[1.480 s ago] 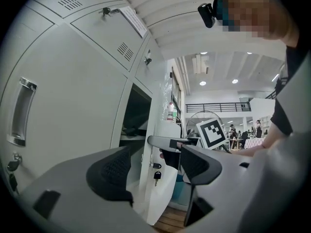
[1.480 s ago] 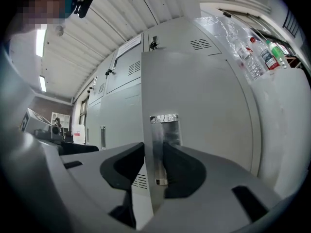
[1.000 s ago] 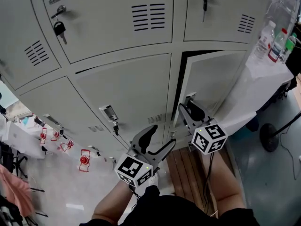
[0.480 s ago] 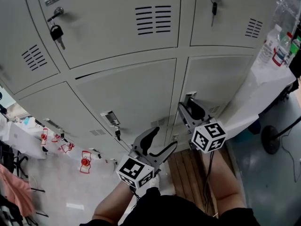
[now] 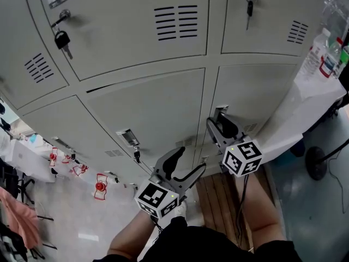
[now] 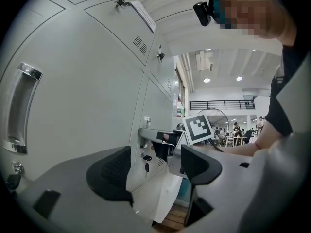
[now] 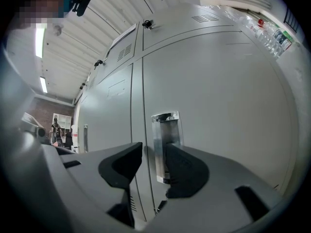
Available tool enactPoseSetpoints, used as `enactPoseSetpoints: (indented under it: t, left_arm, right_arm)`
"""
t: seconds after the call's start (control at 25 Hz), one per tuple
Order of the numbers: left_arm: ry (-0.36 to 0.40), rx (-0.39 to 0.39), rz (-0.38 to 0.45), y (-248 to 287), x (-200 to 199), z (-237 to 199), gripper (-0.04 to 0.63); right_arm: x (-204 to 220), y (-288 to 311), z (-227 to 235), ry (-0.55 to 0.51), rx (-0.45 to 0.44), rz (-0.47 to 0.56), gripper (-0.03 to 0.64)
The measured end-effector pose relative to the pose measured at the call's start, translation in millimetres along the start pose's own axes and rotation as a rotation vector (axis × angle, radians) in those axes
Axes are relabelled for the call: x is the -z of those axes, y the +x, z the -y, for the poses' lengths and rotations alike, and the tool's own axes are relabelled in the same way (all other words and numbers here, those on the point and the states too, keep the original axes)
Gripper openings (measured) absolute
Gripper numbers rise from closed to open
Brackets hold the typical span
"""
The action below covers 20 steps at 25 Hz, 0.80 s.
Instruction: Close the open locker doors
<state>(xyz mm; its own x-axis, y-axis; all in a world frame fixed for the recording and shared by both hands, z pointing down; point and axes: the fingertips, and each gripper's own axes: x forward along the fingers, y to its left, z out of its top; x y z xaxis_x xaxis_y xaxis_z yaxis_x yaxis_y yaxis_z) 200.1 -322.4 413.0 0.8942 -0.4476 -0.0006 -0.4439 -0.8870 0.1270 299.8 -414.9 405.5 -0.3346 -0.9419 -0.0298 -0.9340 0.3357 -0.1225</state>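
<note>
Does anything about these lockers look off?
The middle locker door shows a dark gap along its top edge, widest at the left, so it seems slightly ajar. The door to its right sits flush.

1. No words, numbers or brand names can be read anywhere.
2. The bottles (image 5: 330,59) on the sheet-covered table (image 5: 305,100) carry coloured labels, but their print is too small to make out.
3. The white slip (image 6: 143,16) on an upper locker door (image 6: 114,30) is seen edge-on, so its print is illegible.
4. The left marker cube (image 5: 157,199) and the right marker cube (image 5: 242,158) bear only black-and-white square code patterns.
</note>
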Motion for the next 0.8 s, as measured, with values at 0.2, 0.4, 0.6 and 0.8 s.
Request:
enactPoseSetpoints:
  t: [0.2, 0.4, 0.6, 0.8]
  left_arm:
    - [0.004, -0.009, 0.0, -1.7, -0.8, 1.0, 0.341]
    - [0.011, -0.02, 0.002, -5.3, -3.5, 4.4, 0.341]
    - [0.013, -0.032, 0.009, -10.7, -5.9, 14.5, 0.341]
    - [0.006, -0.056, 0.032, -19.1, -12.2, 31.5, 0.338]
  right_arm:
    - [1.3, -0.8, -0.1, 0.002, -0.007, -0.005, 0.166]
    - [1.0, -8.6, 4.1, 0.014, 0.001, -0.005, 0.166]
    - [-3.1, -29.9, 5.0, 0.014, 0.007, 0.001, 0.166]
    - [-15.2, -68.7, -4.0, 0.005, 0.003, 0.023, 0.163]
